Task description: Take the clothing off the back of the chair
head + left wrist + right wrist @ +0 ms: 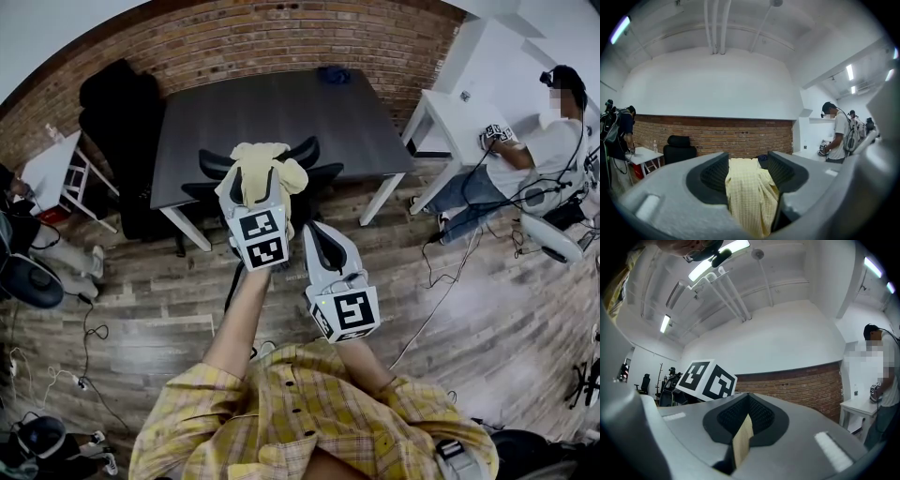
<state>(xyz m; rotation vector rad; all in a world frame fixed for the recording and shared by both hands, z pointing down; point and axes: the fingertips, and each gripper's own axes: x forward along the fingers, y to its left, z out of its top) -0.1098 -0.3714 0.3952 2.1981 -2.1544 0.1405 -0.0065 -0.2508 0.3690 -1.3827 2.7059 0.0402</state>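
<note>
Filling the gap between the left gripper's [258, 187] parted jaws with bunched yellow clothing [262, 159]. Pinching a strip of it in the right gripper [313, 230]. Blocking the way ahead with black chair backs [302, 152] and the dark counter [281, 108]. Leaving open wooden floor [450, 291] to the right.

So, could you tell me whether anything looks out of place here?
Yes: the yellow garment sits bunched in a heap on the left gripper, draped between its parted jaws, not spread over the black chair.
</note>
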